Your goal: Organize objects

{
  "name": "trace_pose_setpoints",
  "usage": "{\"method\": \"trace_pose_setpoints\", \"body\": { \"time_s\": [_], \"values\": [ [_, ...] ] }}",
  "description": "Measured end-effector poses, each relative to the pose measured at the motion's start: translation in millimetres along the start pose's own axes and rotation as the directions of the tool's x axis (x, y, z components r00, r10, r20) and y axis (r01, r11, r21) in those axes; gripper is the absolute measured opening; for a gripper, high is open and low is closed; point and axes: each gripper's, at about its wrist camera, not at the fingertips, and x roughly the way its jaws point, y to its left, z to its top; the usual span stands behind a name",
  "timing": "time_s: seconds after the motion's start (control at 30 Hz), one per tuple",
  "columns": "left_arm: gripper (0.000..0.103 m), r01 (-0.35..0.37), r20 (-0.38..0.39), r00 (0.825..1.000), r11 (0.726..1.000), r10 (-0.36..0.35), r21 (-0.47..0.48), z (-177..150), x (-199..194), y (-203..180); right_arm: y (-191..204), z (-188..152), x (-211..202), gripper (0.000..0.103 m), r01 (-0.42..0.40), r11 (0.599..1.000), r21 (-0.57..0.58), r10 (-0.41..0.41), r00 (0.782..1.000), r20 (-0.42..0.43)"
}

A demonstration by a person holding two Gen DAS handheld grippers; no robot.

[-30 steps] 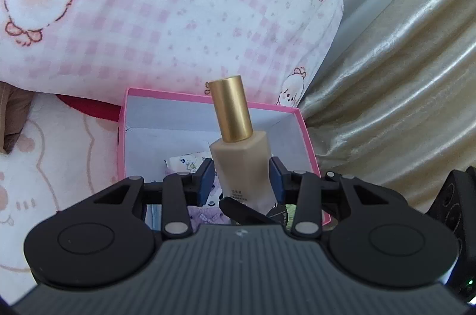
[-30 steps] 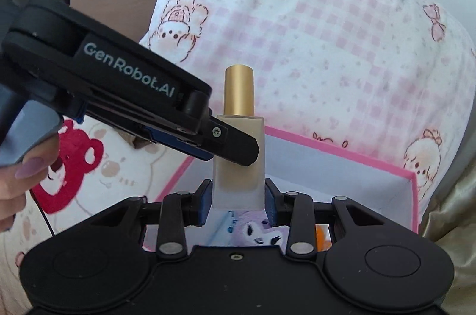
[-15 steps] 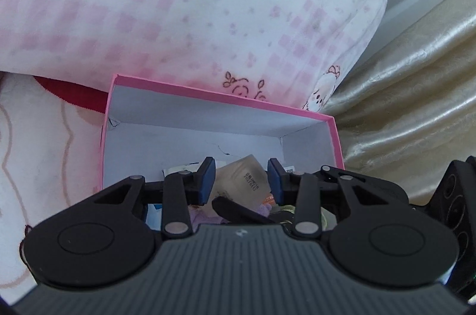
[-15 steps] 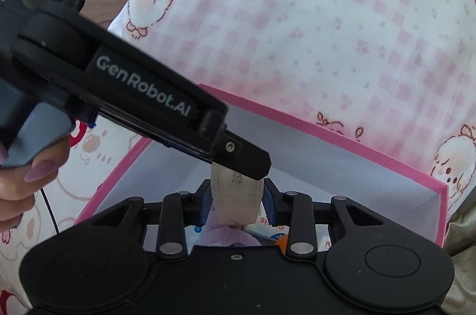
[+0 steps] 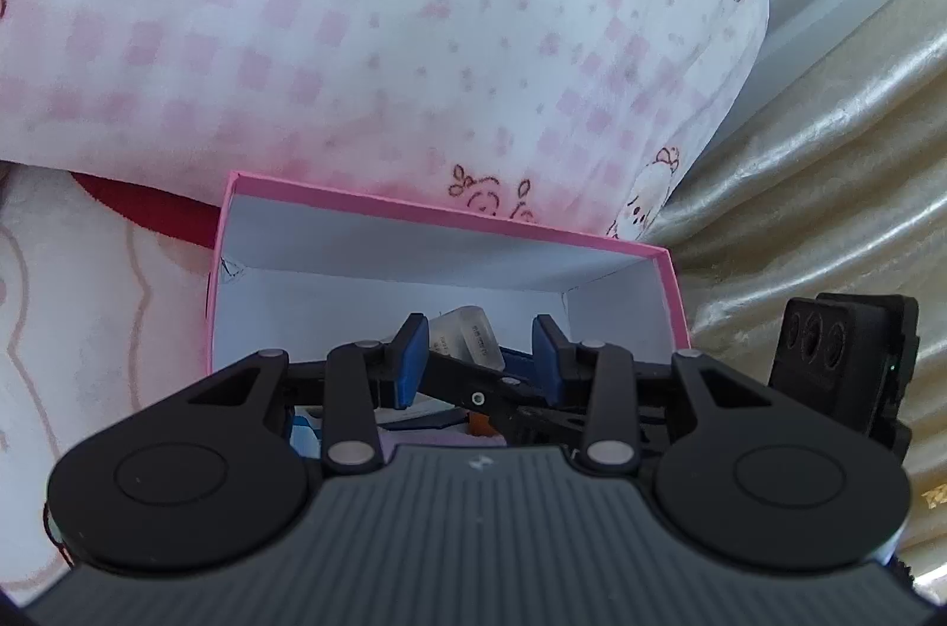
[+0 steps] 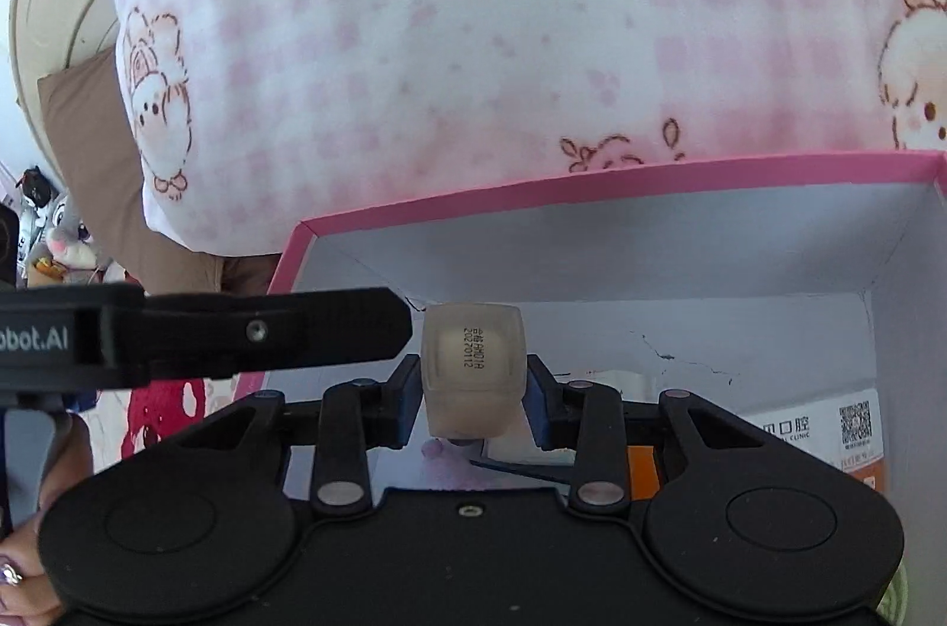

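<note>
The right hand-held gripper (image 6: 473, 392) is clamped on a frosted, square-sided glass bottle of beige liquid (image 6: 472, 368), its blue-padded jaws pressing the bottle's two sides. The bottle is tipped so that its flat base, printed with a small dark code, faces the right wrist camera; its cap end is hidden behind the body. It hangs just inside the near part of a pink-rimmed cardboard box with white inner walls (image 6: 651, 235), above the things lying on the box floor: a white card with a QR code and an orange band (image 6: 852, 433) by the right wall, and some blue and pale pink packets that are too hidden to name. The left hand-held gripper (image 5: 479, 351) points down into the same box (image 5: 414, 265) from the other side, its blue pads (image 5: 410, 360) standing apart with nothing pressed between them; the bottle (image 5: 464, 339) shows in the gap beyond them, and the right gripper's black finger crosses below it. In the right wrist view one black finger of the left gripper (image 6: 266, 330) reaches in from the left and ends just beside the bottle's upper left corner; whether it touches cannot be told. A person's hand (image 6: 35, 561) grips the handle at the lower left. Behind the box lies a white pillow with pink checks and cartoon figures (image 6: 473, 34), and a shiny beige curtain (image 5: 828, 188) hangs on the right.
</note>
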Motion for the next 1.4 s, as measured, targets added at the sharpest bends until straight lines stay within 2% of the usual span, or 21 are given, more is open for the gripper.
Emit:
{"method": "trace_pose_setpoints", "body": {
  "time_s": [0.1, 0.2, 0.27, 0.4, 0.53, 0.7, 0.87, 1.0, 1.07, 1.27, 1.4],
  "values": [
    [0.036, -0.009, 0.000, 1.000, 1.000, 0.009, 0.018, -4, 2, -2, 4, -2, 0, 0.043, 0.045, 0.998, -0.031, -0.045, 0.999, -0.005],
    [0.036, -0.036, 0.010, 0.999, 0.998, 0.036, 0.043, -5, -1, -6, 4, -4, 2, 0.048, 0.144, 0.987, -0.071, -0.146, 0.989, -0.021],
    [0.036, -0.036, 0.010, 0.999, 0.998, 0.035, 0.050, -6, -5, -7, 0, -8, -1, 0.043, 0.192, 0.977, -0.098, -0.195, 0.981, -0.019],
    [0.036, -0.052, 0.019, 0.999, 0.997, 0.050, 0.060, -8, -15, -8, 0, -14, 2, 0.040, 0.217, 0.970, -0.109, -0.220, 0.975, -0.013],
    [0.036, -0.069, 0.023, 0.997, 0.996, 0.068, 0.058, -14, -30, -6, 15, -25, -14, 0.040, 0.280, 0.951, -0.134, -0.273, 0.960, 0.066],
    [0.036, -0.108, 0.026, 0.994, 0.991, 0.106, 0.078, -27, -57, -7, 41, -54, -50, 0.040, 0.279, 0.953, -0.115, -0.262, 0.954, 0.145],
    [0.039, -0.160, 0.031, 0.987, 0.982, 0.158, 0.102, -46, -93, -12, 65, -81, -83, 0.042, 0.227, 0.966, -0.120, -0.203, 0.962, 0.186],
    [0.040, -0.204, 0.035, 0.979, 0.969, 0.201, 0.140, -66, -128, -18, 92, -99, -103, 0.046, 0.236, 0.960, -0.153, -0.202, 0.957, 0.210],
    [0.042, -0.236, 0.043, 0.972, 0.960, 0.232, 0.148, -76, -146, -18, 105, -112, -114, 0.052, 0.257, 0.952, -0.167, -0.218, 0.951, 0.220],
    [0.054, -0.313, 0.034, 0.950, 0.937, 0.312, 0.156, -100, -190, -14, 139, -140, -138, 0.059, 0.287, 0.935, -0.210, -0.229, 0.938, 0.259],
    [0.063, -0.325, 0.046, 0.946, 0.936, 0.322, 0.137, -112, -217, -5, 155, -148, -150, 0.064, 0.288, 0.936, -0.202, -0.228, 0.934, 0.274]
  ]
}}
